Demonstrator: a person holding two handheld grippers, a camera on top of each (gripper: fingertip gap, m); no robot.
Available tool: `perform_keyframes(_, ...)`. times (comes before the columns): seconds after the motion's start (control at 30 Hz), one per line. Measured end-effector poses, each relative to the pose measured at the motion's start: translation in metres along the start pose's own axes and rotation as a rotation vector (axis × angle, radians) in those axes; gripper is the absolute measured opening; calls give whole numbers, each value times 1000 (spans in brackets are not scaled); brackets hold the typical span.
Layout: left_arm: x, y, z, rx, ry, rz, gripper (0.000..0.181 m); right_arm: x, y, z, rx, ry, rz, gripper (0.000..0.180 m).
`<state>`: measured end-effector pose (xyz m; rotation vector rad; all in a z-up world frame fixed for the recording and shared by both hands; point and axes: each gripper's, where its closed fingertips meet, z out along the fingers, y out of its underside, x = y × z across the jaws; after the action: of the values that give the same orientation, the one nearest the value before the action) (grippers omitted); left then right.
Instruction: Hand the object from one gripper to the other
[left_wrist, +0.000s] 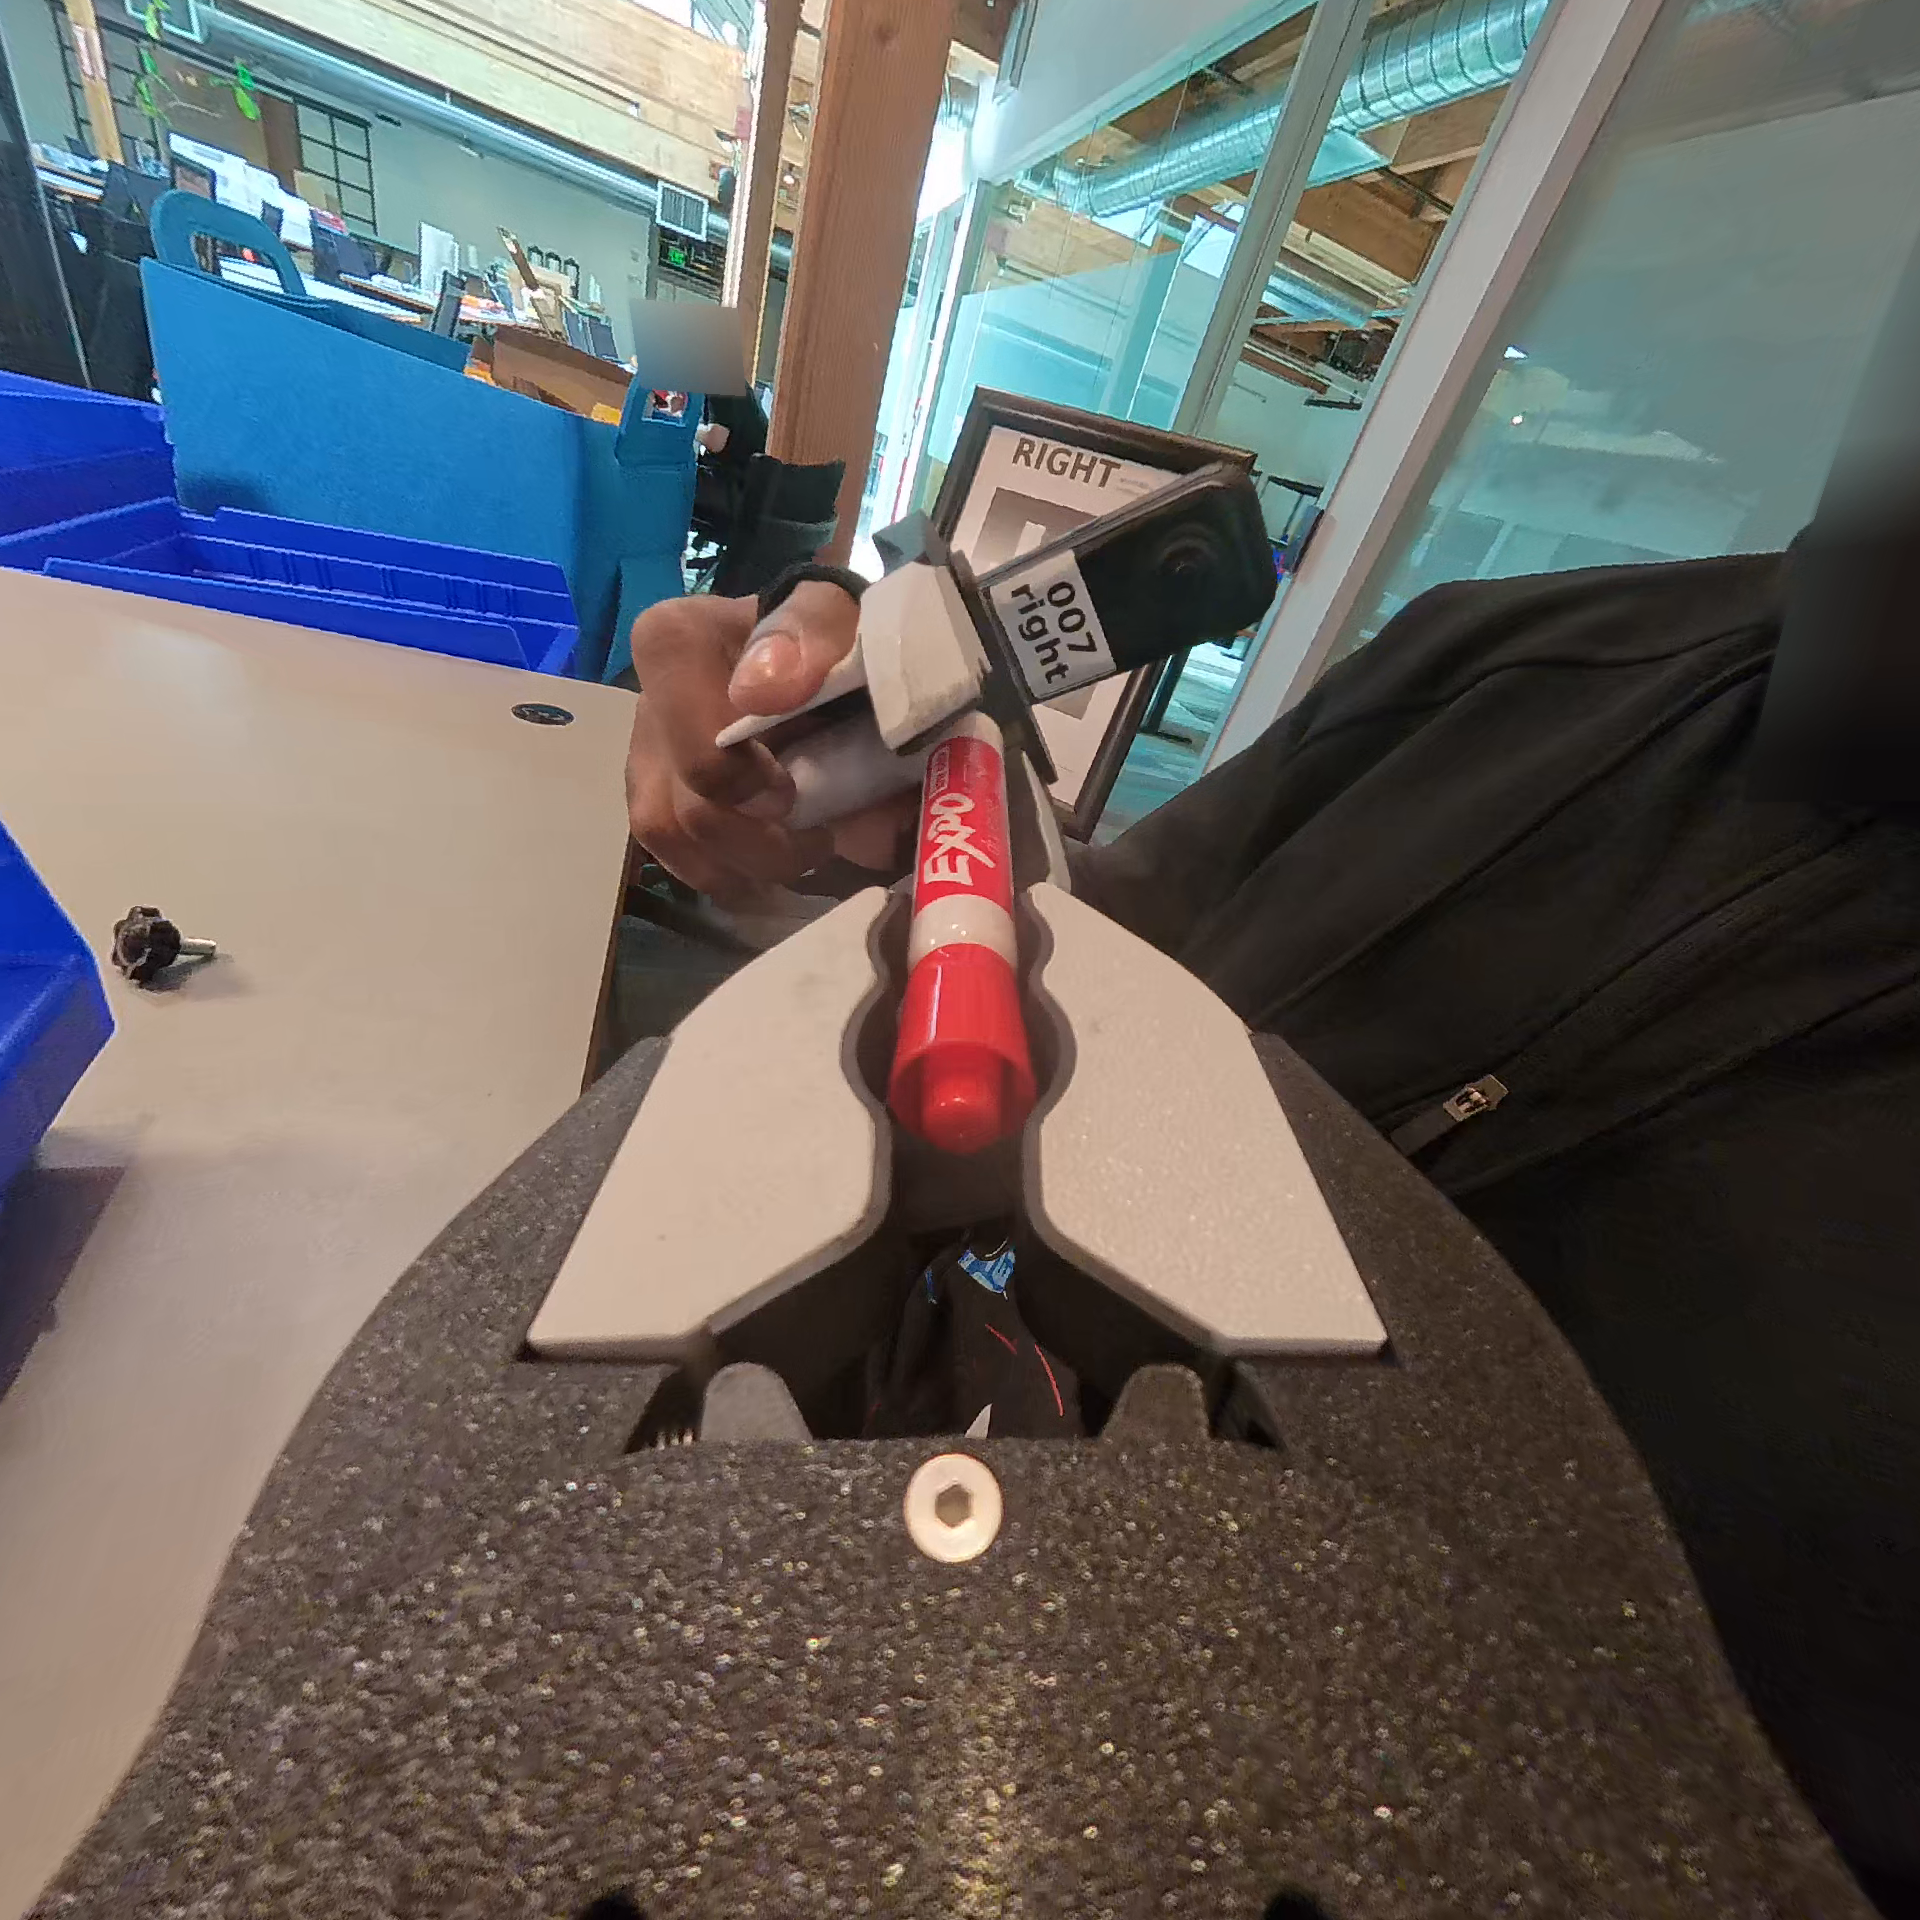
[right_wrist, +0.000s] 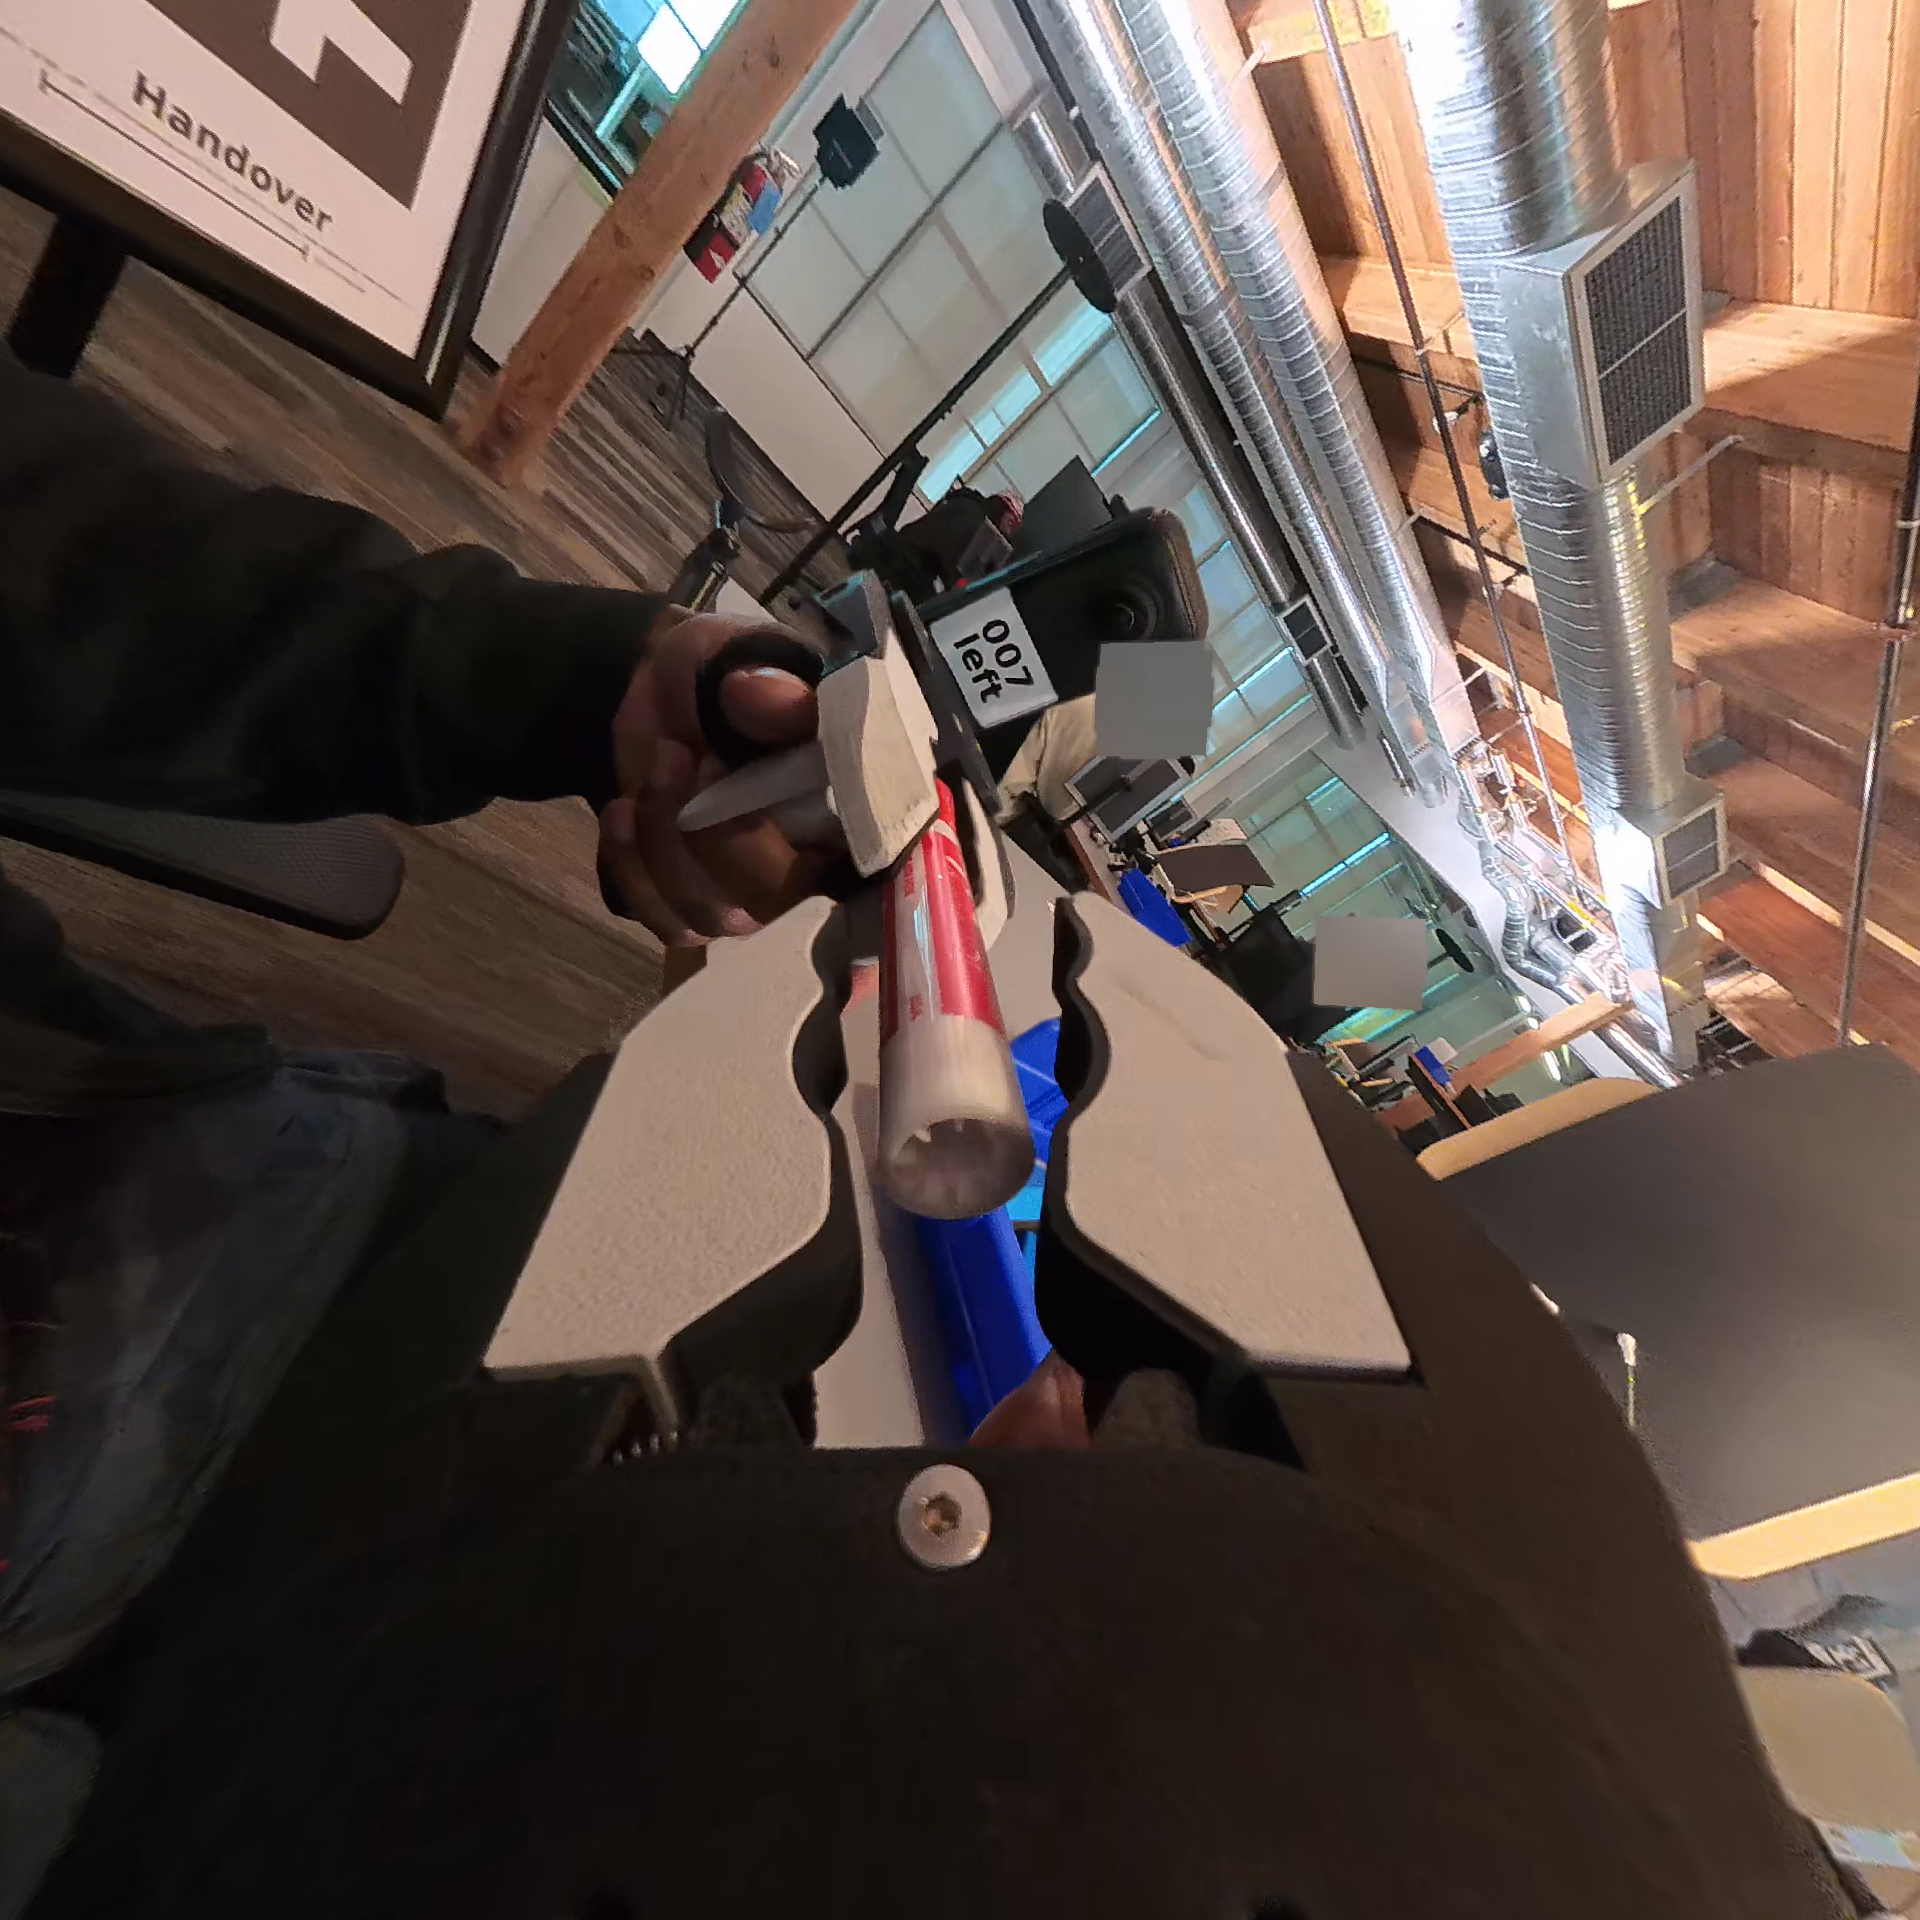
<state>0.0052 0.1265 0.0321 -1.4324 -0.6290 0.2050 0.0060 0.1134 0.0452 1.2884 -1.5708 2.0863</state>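
A red and white marker (left_wrist: 961, 935) is held in the air between the two grippers. My left gripper (left_wrist: 961, 899) is shut on its red cap end, with the cap (left_wrist: 961, 1070) pointing back at the camera. In the right wrist view the marker's white butt end (right_wrist: 951, 1132) lies between the fingers of my right gripper (right_wrist: 945, 914), which stand apart with a gap on each side. The left gripper (right_wrist: 914, 821) holds the marker's far end there. The right gripper (left_wrist: 935, 696) also shows in the left wrist view, over the marker's far end.
A white table (left_wrist: 312, 831) lies to the left with a small black knob screw (left_wrist: 156, 940) on it. Blue bins (left_wrist: 312, 592) stand at its far and left edges. A framed sign (left_wrist: 1049, 488) stands behind the grippers. The person's dark jacket (left_wrist: 1558, 935) fills the right. The tips of both grippers are at nearly the same place.
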Motion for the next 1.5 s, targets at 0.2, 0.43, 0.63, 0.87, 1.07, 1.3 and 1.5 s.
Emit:
perform_keyframes(0.2, -1, 1, 7, -27, 36, 8, 20, -1, 5, -3, -42, 11, -12, 31)
perform_keyframes(0.43, -3, 2, 12, -36, 90, 4, 20, 0, 8, -7, -78, 36, -19, 28)
perform_keyframes(0.63, -5, 0, 14, -30, 123, -2, 20, 4, 8, -9, -84, 75, -12, 27)
perform_keyframes(0.87, -11, 3, 11, -41, 107, -3, 20, 2, 18, -8, -129, 68, -21, 27)
perform_keyframes(1.07, -11, 5, 10, -38, 98, -7, 20, -2, 17, -9, -108, 16, 2, 21)
perform_keyframes(1.3, -10, 4, 9, -34, 93, -5, 20, -3, 14, -11, -86, 7, 16, 20)
perform_keyframes(1.5, -12, 3, 12, -24, 98, -18, 20, -1, 13, -15, -91, 7, 14, 20)
